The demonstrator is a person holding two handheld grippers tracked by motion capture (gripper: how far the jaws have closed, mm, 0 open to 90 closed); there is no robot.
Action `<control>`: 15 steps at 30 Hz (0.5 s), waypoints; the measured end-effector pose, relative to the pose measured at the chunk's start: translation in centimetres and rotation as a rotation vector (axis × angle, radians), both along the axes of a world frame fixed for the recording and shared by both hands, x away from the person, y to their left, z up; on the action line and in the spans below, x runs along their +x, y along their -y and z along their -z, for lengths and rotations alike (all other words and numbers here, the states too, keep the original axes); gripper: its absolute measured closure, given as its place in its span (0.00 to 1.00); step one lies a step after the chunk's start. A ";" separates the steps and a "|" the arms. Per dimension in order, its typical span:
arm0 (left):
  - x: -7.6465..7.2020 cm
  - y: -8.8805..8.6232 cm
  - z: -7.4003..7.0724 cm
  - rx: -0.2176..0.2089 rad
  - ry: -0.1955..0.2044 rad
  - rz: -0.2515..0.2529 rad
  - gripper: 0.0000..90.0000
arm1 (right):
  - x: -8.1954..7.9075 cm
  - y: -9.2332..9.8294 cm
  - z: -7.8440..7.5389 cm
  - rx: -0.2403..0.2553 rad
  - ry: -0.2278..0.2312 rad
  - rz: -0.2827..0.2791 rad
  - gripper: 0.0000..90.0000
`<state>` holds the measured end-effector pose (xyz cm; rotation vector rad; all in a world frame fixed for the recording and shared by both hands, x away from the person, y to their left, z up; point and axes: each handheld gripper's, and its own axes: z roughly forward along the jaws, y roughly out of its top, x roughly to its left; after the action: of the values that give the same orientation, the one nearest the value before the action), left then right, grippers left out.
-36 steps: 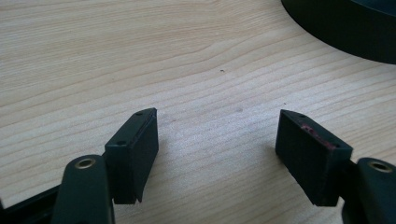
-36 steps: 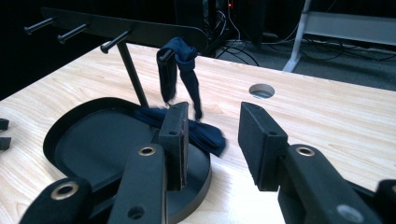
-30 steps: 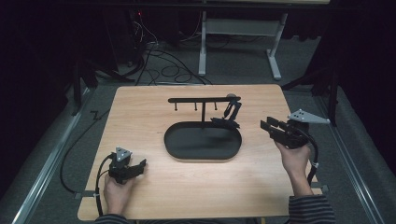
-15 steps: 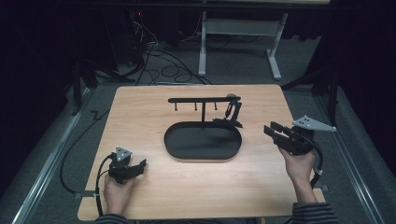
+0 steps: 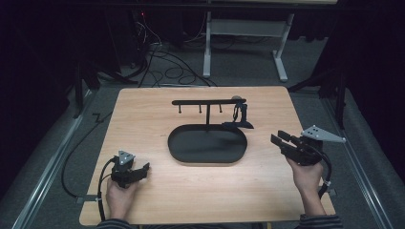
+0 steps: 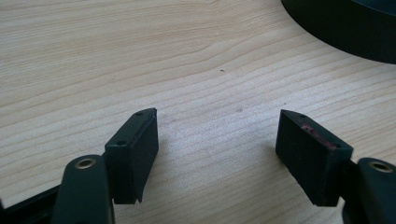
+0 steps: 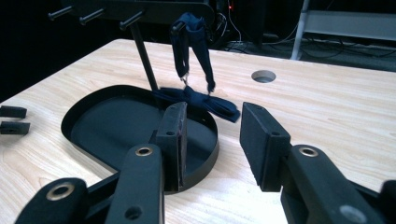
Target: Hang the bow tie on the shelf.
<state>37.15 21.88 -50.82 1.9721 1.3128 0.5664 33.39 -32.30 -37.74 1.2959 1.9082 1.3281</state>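
A black oval tray (image 5: pixel 207 163) sits mid-table with a black peg rack (image 5: pixel 208 101) rising from its far edge. A dark blue bow tie (image 5: pixel 238 121) hangs by its strap from the rack's right end, and its bow (image 7: pixel 201 100) rests on the tray rim (image 7: pixel 205 154). My right gripper (image 5: pixel 278 138) is held right of the tray. It points at the tray, and its jaws (image 7: pixel 213 109) are open with nothing between them. My left gripper (image 5: pixel 144 168) rests near the front left corner. It is open over bare wood (image 6: pixel 217 121), with the tray's edge (image 6: pixel 345 32) beyond it.
The wooden table (image 5: pixel 143 114) has a round hole (image 7: pixel 263 76) behind the rack. Cables lie on the floor (image 5: pixel 162 62) beyond the table, near a white desk frame (image 5: pixel 243 28). My left gripper's jaws (image 7: pixel 11 119) show far left in the right gripper view.
My right gripper has drifted a little toward the near edge of the table, away from the bow tie. The left gripper has stayed put.
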 end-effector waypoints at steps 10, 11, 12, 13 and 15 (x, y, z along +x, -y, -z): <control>0.0 0.0 0.0 0.000 0.000 0.000 0.34 | -0.7 0.0 1.0 0.004 -0.011 0.002 0.70; 0.0 0.0 0.0 0.000 0.000 0.000 0.34 | -0.8 0.0 1.1 0.005 -0.013 0.003 0.70; 0.0 0.0 0.0 0.000 0.000 0.000 0.34 | -0.8 0.0 1.3 0.008 -0.015 0.002 0.70; 0.0 0.0 0.0 0.000 0.000 0.000 0.34 | -0.9 0.0 1.4 0.009 -0.018 0.003 0.70; 0.0 0.0 0.0 0.000 0.000 0.000 0.34 | -1.0 -0.1 1.7 0.009 -0.022 0.001 0.70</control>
<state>37.15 21.88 -50.82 1.9723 1.3129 0.5667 32.39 -32.24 -39.41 1.3216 1.9177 1.3290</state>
